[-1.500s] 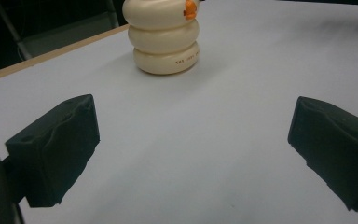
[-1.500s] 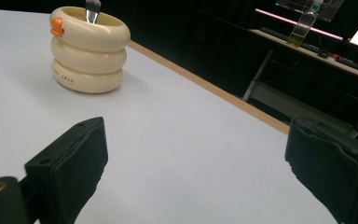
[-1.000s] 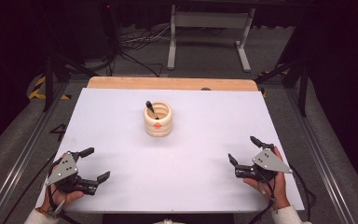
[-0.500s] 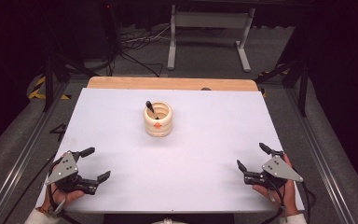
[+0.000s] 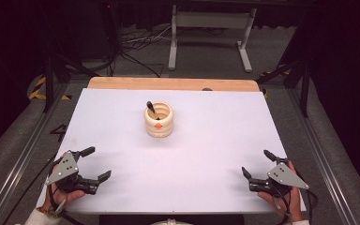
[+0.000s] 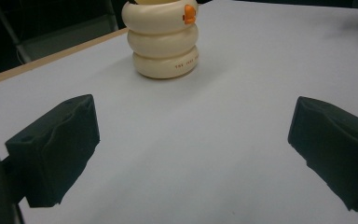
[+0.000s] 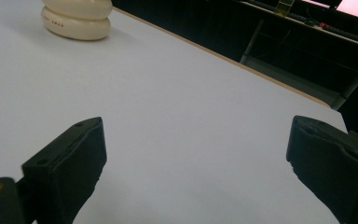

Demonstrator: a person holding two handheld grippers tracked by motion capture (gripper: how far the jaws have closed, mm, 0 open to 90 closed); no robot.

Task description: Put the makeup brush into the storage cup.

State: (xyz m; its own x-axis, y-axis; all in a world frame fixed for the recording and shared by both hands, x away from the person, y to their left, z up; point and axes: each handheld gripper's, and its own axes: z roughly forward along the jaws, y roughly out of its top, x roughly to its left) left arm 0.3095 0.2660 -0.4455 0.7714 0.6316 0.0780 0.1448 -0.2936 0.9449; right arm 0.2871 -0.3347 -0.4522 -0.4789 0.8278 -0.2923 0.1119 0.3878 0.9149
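Note:
A cream ringed holder (image 5: 158, 120) with an orange beak mark stands near the middle of the white table (image 5: 215, 131), a dark pen (image 5: 150, 108) leaning out of its top. The left gripper view shows that holder (image 6: 164, 37) ahead, and the right gripper view catches its base (image 7: 78, 19) at top left. My left gripper (image 5: 96, 164) rests open at the front left corner, held by a hand, with nothing between its jaws. At the front right corner my right gripper (image 5: 257, 164) is open too, also with nothing in it.
The table's far edge is a bare wooden strip (image 5: 168, 84). Beyond it are a metal stand (image 5: 211, 33) and cables (image 5: 136, 44) on the dark floor. Metal rails (image 5: 18, 154) run along both sides of the table.
My right gripper has drawn back toward the front right corner of the table. The left gripper and the holder have stayed put.

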